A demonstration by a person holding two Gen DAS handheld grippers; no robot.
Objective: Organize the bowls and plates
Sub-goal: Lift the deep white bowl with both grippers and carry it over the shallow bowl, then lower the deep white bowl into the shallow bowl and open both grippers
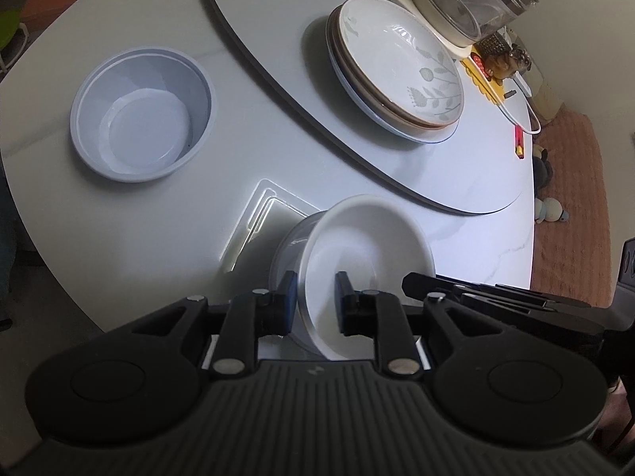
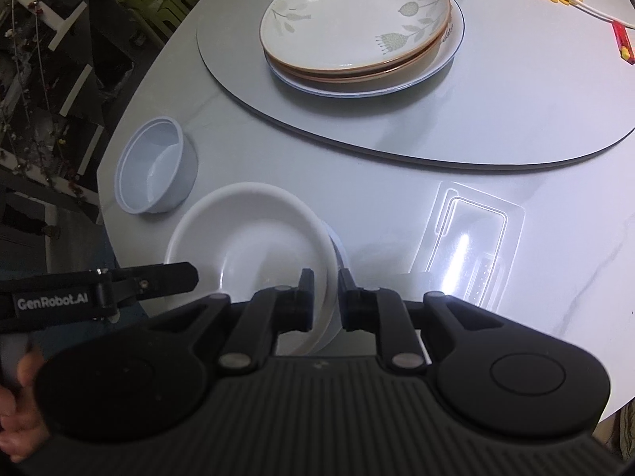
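You had the white bowl (image 2: 250, 246) low and centre in both wrist views, sitting tilted on top of a second, greyer bowl (image 1: 289, 246) on the bench (image 2: 397, 198). Your right gripper (image 2: 324, 297) was clamped on the white bowl's near rim, one finger inside and one outside, jaws nearly together. Your left gripper (image 1: 315, 301) straddled the opposite rim, but its jaws stood apart with a gap showing on the inner side, so it looked to have no grip. Judging from that, the step was nesting the white bowl into the one beneath. To do it well, you needed to level the rim before letting go on the right, because the bowl sat canted and could rock or slide off toward the clear plastic tray (image 2: 472, 234) beside it. A slow, straight release would have served best, with both sets of fingers lifted clear upward. The pale blue bowl (image 1: 143, 113), at mid-left in the left view, stood apart and unstacked, while the flowered plates (image 2: 357, 23) were already piled on the turntable (image 2: 516, 111) at the top.
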